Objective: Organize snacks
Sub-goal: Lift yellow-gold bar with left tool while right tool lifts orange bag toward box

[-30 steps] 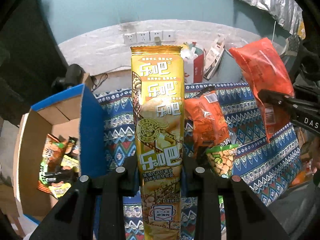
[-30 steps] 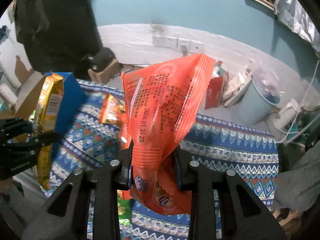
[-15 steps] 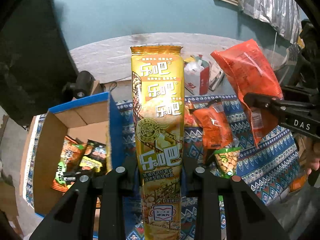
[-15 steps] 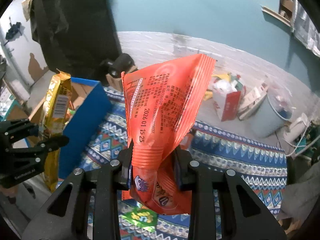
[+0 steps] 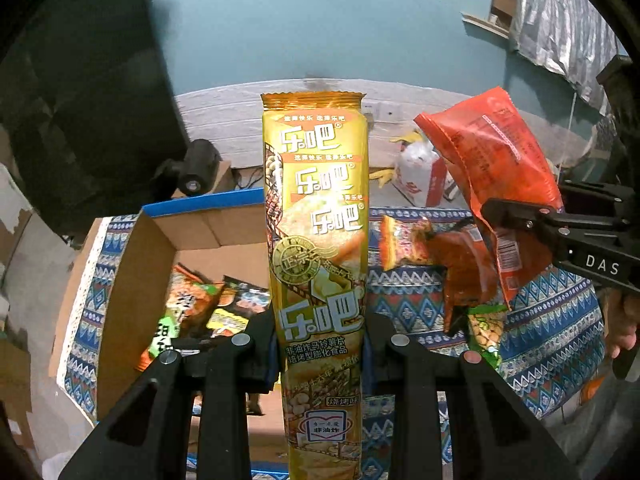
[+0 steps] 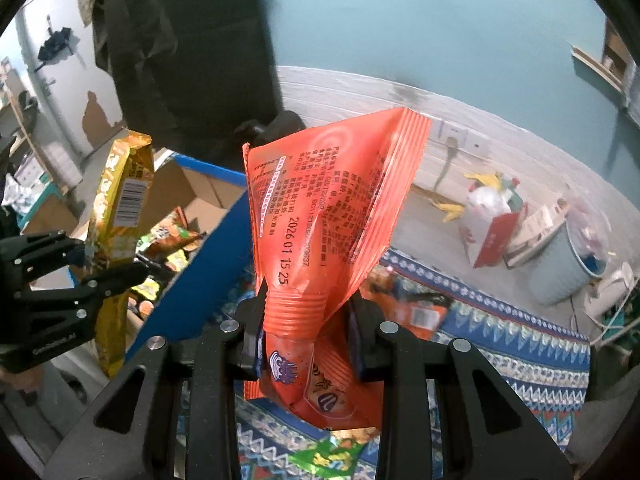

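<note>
My left gripper is shut on a tall golden chips pack and holds it upright over the near side of an open cardboard box with a blue rim. Several snack packets lie inside the box. My right gripper is shut on an orange-red snack bag and holds it above the patterned cloth. The right gripper with its bag also shows in the left wrist view, and the left gripper with the golden pack shows in the right wrist view.
A blue patterned cloth covers the table. On it lie two orange packets and a green peanut packet. Behind stand a red-and-white bag, a pale blue bin and a black camera.
Both grippers moved left toward the box with their packs still held. The box interior now sits more centrally below the left gripper.
</note>
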Available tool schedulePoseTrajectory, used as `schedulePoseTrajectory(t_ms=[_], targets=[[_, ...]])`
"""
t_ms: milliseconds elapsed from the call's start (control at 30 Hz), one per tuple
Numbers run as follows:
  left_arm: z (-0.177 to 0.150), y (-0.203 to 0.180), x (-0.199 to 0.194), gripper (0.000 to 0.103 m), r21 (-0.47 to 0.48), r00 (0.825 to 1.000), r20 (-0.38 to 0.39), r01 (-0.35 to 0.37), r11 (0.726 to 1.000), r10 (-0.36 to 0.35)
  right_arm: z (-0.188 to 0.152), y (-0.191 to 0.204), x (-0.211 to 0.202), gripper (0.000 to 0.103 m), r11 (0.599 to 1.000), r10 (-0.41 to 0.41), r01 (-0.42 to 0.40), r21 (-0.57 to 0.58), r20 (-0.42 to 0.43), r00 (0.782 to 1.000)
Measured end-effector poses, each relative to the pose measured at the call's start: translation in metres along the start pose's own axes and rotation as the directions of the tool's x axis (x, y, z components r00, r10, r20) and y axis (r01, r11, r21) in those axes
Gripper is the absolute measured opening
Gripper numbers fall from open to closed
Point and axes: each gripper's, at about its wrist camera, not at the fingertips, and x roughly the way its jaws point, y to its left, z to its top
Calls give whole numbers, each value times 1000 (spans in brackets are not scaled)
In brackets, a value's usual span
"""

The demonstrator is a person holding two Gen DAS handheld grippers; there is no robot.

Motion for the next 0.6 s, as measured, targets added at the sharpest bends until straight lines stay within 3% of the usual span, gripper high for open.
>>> schedulePoseTrajectory(t_ms=[600], targets=[[-10,79,19,31,-133,998,-32,-50,990,46,30,68,46,29,993,71,-74,-90,-37,997]])
